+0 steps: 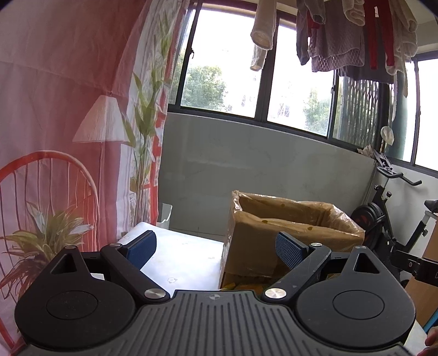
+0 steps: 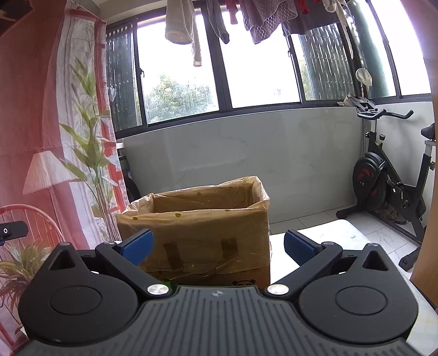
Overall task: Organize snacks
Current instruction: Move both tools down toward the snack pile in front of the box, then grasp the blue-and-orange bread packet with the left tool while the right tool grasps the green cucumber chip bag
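White tabletop (image 2: 323,235) beside lined cardboard box (image 2: 197,227); both grippers' fingers spread, seemingly empty.

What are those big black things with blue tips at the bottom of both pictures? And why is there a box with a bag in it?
Those black things are grabbing tools. A person holds one in each hand, and each has a small camera looking forward along its two fingers. So one picture comes from the left gripper, the other from the right gripper. The blue pads are the soft tips that pinch things.

Both grippers are open and hold nothing.

In front of them stands a cardboard box lined with a plastic bag, on a white table. The right view looks straight at it; in the left view it is off to the right. The job is tidying snacks; a few may be peeking out at the box's foot, but the grippers hide most of that.

Behind are windows, hanging laundry and an exercise bike.
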